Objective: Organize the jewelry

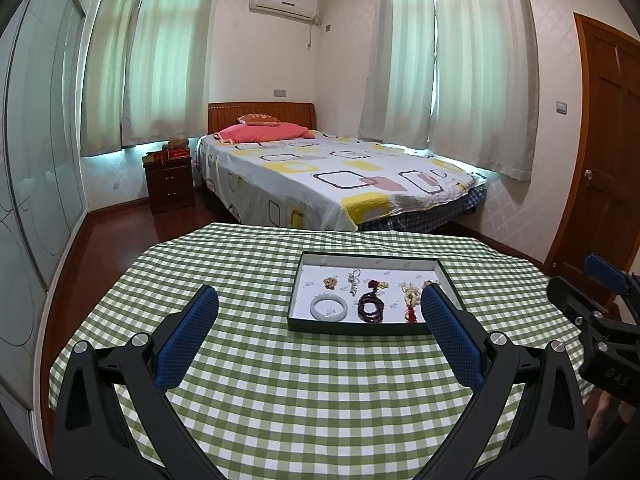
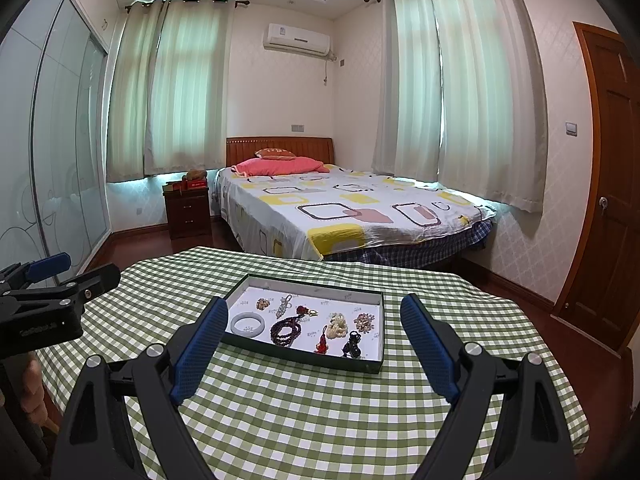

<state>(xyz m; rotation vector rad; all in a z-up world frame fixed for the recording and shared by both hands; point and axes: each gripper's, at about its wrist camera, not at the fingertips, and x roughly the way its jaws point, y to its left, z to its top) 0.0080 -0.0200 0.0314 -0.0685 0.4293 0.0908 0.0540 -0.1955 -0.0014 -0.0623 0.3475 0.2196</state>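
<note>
A shallow dark-rimmed tray (image 1: 362,327) (image 2: 296,358) with a white floor sits on the green checked table. In it lie a pale jade bangle (image 1: 329,307) (image 2: 248,324), a dark red bead string (image 1: 370,306) (image 2: 285,331), a silver pendant (image 1: 353,280) (image 2: 285,305), a cream bead cluster (image 2: 336,325), a black piece (image 2: 353,345) and other small pieces. My left gripper (image 1: 320,300) is open and empty, held above the table just short of the tray. My right gripper (image 2: 314,310) is open and empty, near the tray's front edge.
The green checked tablecloth (image 1: 280,392) (image 2: 320,412) covers the table. Beyond it stand a bed (image 1: 332,176), a dark nightstand (image 1: 170,184) and a wooden door (image 1: 608,168) at the right. The other gripper shows at each view's edge.
</note>
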